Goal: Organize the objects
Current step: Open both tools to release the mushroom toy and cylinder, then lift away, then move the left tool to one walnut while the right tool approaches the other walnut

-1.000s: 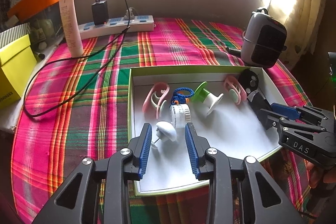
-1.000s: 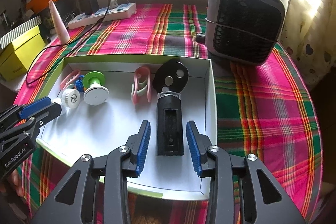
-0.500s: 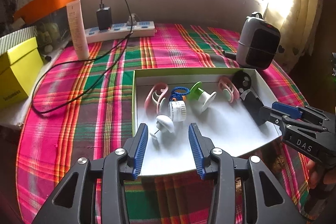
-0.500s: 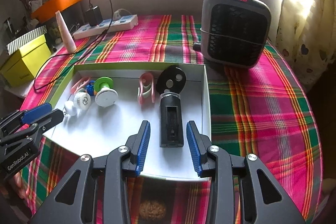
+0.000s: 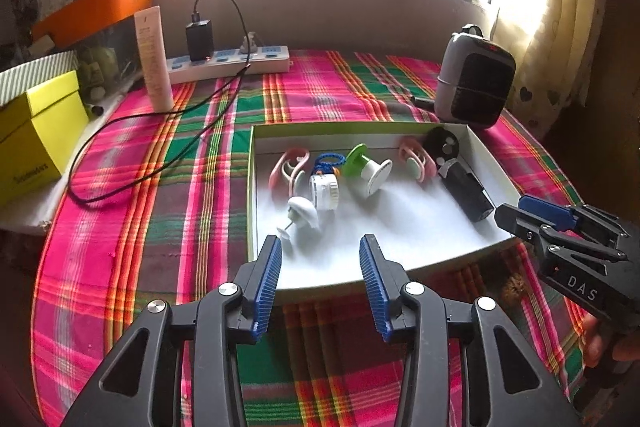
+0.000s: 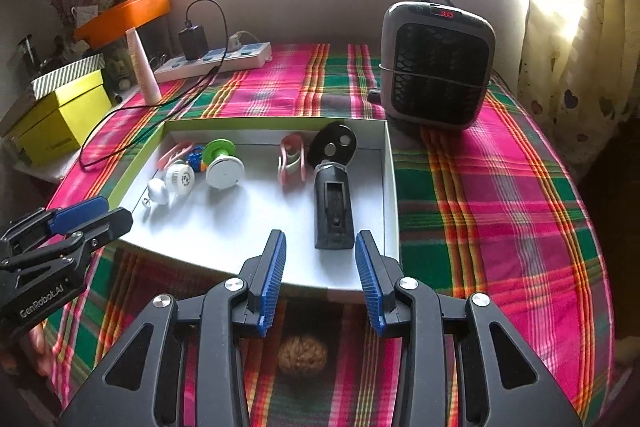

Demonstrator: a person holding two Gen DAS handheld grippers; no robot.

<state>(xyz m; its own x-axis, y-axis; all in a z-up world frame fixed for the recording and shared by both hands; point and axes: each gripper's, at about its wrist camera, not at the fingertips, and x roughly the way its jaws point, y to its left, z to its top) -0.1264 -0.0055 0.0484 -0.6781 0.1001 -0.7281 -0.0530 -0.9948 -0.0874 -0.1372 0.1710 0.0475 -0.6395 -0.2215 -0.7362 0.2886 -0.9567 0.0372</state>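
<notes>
Both tools, left tool (image 5: 320, 251) and right tool (image 6: 320, 247), loose and empty with jaws apart, just widened on the left, near the front edge of the white tray (image 5: 424, 255) on the table, small toys inside, brown lump (image 6: 303, 353) too blurry to name.

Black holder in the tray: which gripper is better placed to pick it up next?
Right. The right gripper, open and empty, lines up with the black holder. The left gripper faces the white knob at the tray's other end.
</notes>
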